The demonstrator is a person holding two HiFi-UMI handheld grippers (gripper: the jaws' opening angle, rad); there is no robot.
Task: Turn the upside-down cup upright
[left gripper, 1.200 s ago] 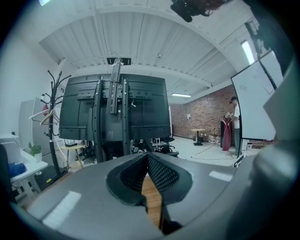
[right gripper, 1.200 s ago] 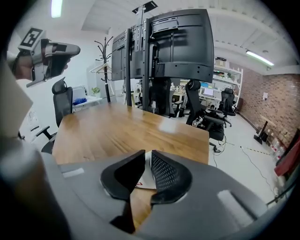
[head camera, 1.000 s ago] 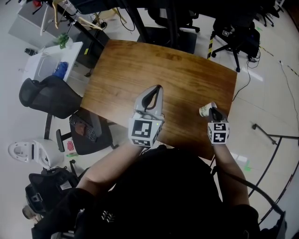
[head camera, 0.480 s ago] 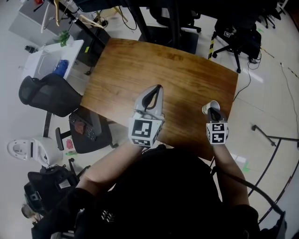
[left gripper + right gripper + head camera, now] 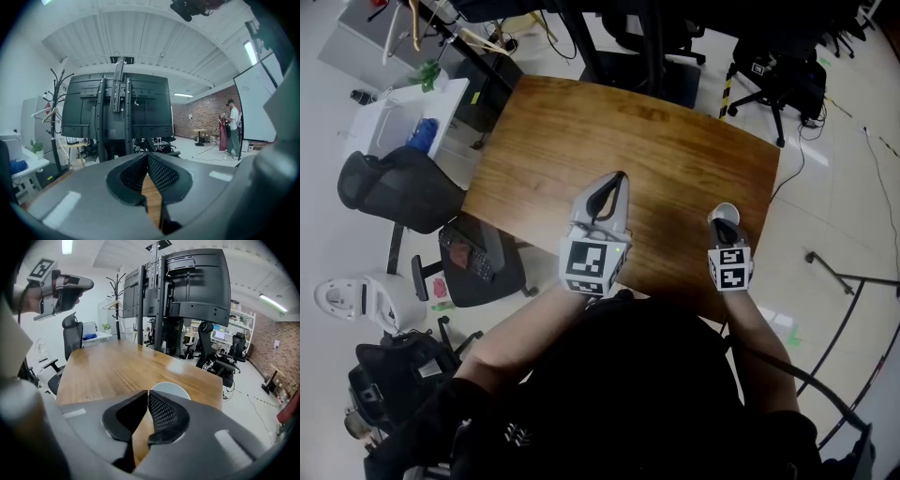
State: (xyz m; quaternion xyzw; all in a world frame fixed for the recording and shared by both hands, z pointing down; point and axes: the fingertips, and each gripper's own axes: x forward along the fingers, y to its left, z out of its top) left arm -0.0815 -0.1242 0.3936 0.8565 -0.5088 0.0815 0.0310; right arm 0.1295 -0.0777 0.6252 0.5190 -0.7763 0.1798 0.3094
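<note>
Right gripper view shows the cup (image 5: pixel 171 387) mouth-up just beyond the right gripper (image 5: pixel 147 393), whose jaws have just been closing and meet, nothing between them.

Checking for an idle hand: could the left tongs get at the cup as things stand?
Likely yes: bare table lies between the left tongs and the cup, though the right tongs have just been closing on it.

Black short-sleeved top (image 5: pixel 628 375); grey left gripper (image 5: pixel 617 178), right gripper (image 5: pixel 719 223), square-marker cubes (image 5: pixel 587 263).
</note>
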